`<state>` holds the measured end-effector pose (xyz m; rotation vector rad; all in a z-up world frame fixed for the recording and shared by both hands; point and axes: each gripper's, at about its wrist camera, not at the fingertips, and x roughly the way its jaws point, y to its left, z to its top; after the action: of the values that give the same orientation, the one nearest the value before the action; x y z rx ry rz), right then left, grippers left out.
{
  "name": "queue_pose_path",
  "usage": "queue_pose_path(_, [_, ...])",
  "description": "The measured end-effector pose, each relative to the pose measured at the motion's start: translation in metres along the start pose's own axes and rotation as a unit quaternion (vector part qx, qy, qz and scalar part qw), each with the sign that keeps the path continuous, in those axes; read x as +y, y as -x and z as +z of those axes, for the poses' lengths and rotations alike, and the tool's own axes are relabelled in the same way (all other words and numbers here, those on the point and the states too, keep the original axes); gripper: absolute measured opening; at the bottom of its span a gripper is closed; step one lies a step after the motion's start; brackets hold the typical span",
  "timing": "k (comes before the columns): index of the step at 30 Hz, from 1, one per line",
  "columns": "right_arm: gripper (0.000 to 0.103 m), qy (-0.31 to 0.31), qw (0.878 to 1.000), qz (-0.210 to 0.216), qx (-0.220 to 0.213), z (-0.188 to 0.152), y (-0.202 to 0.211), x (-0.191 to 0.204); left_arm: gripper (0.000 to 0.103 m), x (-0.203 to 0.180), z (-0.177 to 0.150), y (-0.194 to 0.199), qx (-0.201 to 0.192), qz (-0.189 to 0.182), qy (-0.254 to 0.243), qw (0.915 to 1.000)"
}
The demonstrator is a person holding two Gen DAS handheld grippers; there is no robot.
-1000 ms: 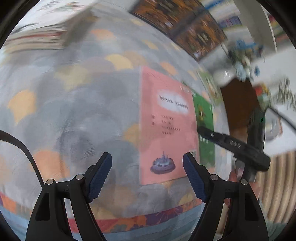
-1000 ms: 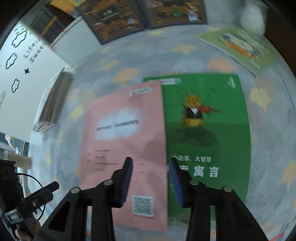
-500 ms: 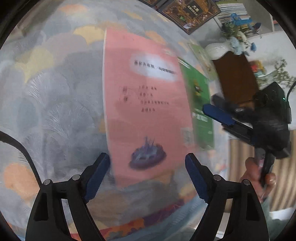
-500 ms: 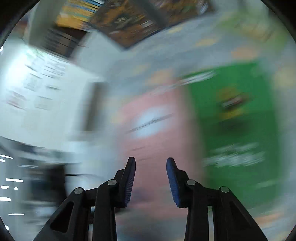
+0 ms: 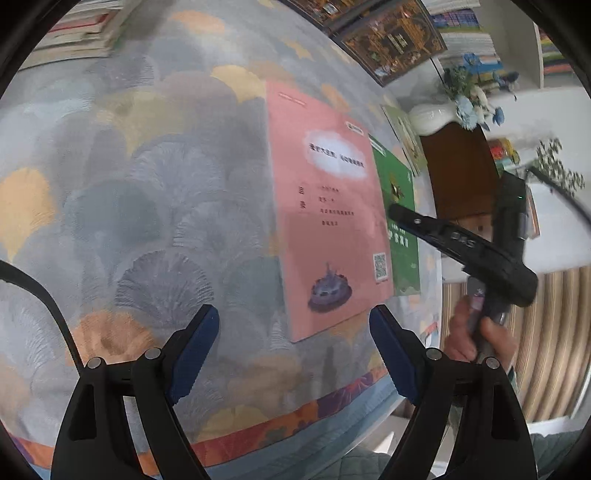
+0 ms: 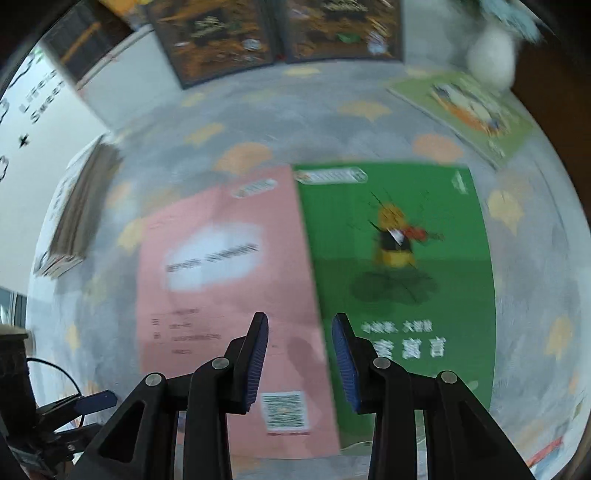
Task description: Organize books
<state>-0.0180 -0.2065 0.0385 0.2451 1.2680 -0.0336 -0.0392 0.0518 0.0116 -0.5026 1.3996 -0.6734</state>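
Note:
A pink book (image 5: 332, 221) lies flat on the patterned tablecloth, its right edge over a green book (image 5: 400, 221) with a bee on the cover. My left gripper (image 5: 294, 317) is open wide, hovering just in front of the pink book's near corner, with nothing between its fingers. In the right wrist view, my right gripper (image 6: 300, 319) hangs above the seam between the pink book (image 6: 229, 295) and the green book (image 6: 399, 277). Its jaws stand a narrow gap apart and hold nothing. A hand carries the right gripper (image 5: 397, 212) from the right side.
A stack of books (image 5: 74, 33) sits at the far left. Dark picture books (image 6: 277, 33) stand at the back. A light green book (image 6: 465, 107) lies far right beside a white vase (image 6: 491, 62). The table's front edge (image 5: 295, 417) is close below my left gripper.
The left wrist view swung in toward the pink book and back out again, and the left jaws stand slightly wider. The right view shook briefly. The books have not moved.

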Motion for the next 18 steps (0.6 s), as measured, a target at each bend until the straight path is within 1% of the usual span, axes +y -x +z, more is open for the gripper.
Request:
queue_pose_path(2, [0.035,-0.011,1.0,-0.01,0.008,-0.005,-0.008,-0.007,0.082,-0.006,0.001,-0.007,0.009,0.003,-0.015,0.9998])
queue_pose_path(3, [0.035,-0.013,1.0,-0.004,0.001,-0.008,-0.008,-0.008,0.082,-0.01,0.002,-0.011,0.015,0.002,-0.021,0.9997])
queue_pose_path(4, [0.036,-0.011,1.0,0.008,-0.001,-0.011,-0.006,-0.009,0.082,-0.013,0.003,-0.016,0.02,0.002,-0.025,0.9995])
queue_pose_path(5, [0.036,-0.006,1.0,0.02,0.004,-0.013,-0.006,-0.007,0.082,-0.014,0.002,-0.018,0.024,0.003,-0.029,0.9993])
queue_pose_path(7, [0.04,0.007,0.998,0.052,0.019,-0.016,-0.007,-0.001,0.082,-0.019,0.002,-0.023,0.026,0.003,-0.038,0.9989])
queue_pose_path(9, [0.04,0.03,0.997,0.061,0.028,-0.021,-0.008,0.01,0.083,-0.022,0.002,-0.027,0.03,0.002,-0.044,0.9986])
queue_pose_path(10, [0.042,0.033,0.996,0.072,0.033,-0.027,-0.008,0.01,0.085,-0.023,0.003,-0.027,0.029,0.011,-0.045,0.9985])
queue_pose_path(11, [0.045,0.03,0.996,0.078,0.034,-0.029,-0.007,0.01,0.085,-0.023,0.002,-0.026,0.027,0.016,-0.049,0.9983])
queue_pose_path(13, [0.045,0.016,0.995,0.088,0.036,-0.03,-0.007,0.007,0.085,-0.02,0.002,-0.024,0.026,0.013,-0.049,0.9984])
queue_pose_path(15, [0.045,-0.014,0.991,0.124,0.042,-0.029,-0.006,-0.001,0.085,-0.015,0.002,-0.021,0.021,0.011,-0.038,0.999])
queue_pose_path(18, [0.045,-0.05,0.979,0.192,0.05,-0.025,-0.003,-0.015,0.085,-0.006,-0.001,-0.016,0.014,0.002,-0.027,0.9995])
